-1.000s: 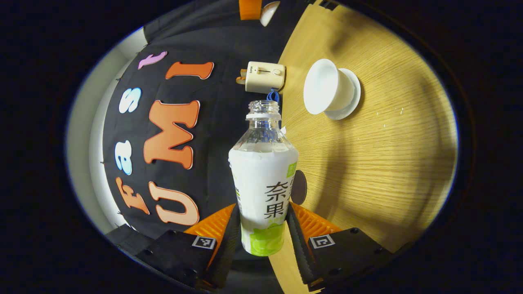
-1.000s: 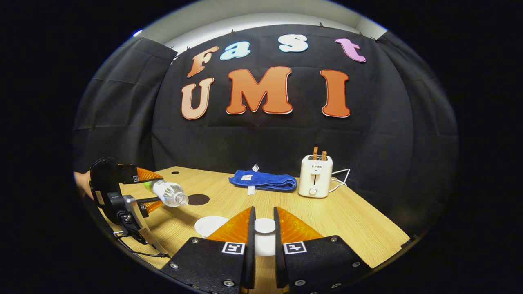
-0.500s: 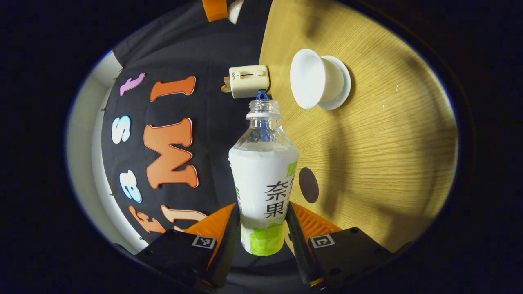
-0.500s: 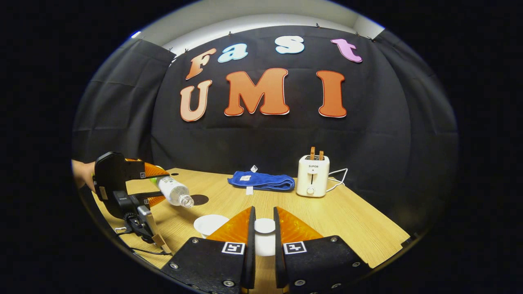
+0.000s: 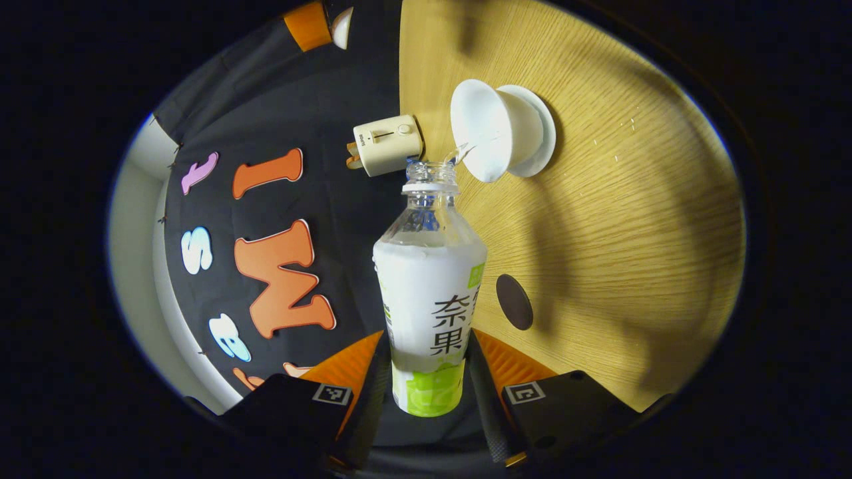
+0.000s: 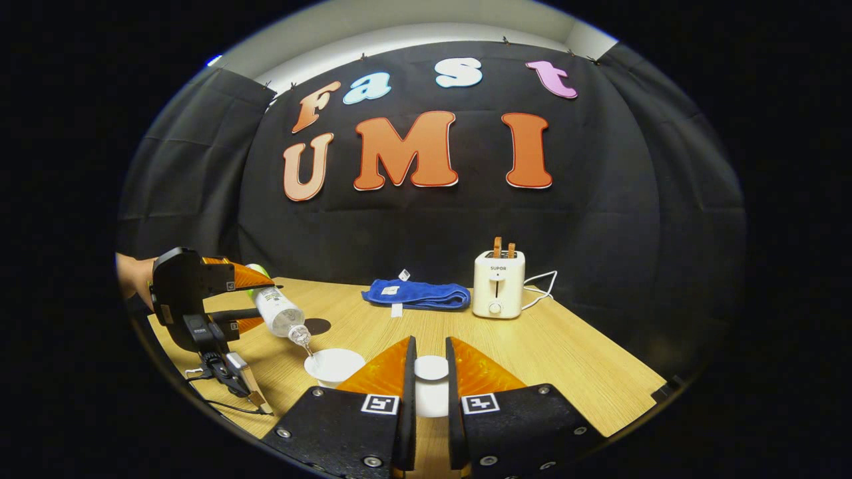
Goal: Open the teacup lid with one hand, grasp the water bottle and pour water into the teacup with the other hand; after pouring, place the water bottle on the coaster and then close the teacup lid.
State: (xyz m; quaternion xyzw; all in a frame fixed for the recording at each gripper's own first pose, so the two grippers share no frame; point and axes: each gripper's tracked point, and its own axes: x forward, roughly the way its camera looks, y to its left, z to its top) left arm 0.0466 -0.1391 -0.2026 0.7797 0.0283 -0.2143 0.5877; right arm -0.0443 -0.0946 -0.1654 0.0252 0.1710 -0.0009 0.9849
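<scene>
My left gripper [image 5: 429,372] is shut on a water bottle [image 5: 429,293] with a white and green label and no cap. The bottle is tipped, and a thin stream of water runs from its mouth into the open white teacup [image 5: 489,130] on its saucer [image 5: 542,130]. In the right gripper view the same bottle [image 6: 279,313] slants down over the teacup [image 6: 333,366], held by the left gripper [image 6: 229,299]. My right gripper [image 6: 429,382] is shut on the white teacup lid [image 6: 431,369], held above the table. A dark round coaster [image 5: 514,303] lies on the table near the bottle.
A cream toaster [image 6: 498,285] with its cord stands at the back of the wooden table [image 6: 566,359]. A folded blue towel [image 6: 416,295] lies to its left. A hand [image 6: 133,279] holds the left gripper, and a cable trails from it at the table's left edge.
The left gripper has tilted the bottle further and brought its mouth over the teacup; water now streams into the cup. The right gripper keeps the lid nearly still.
</scene>
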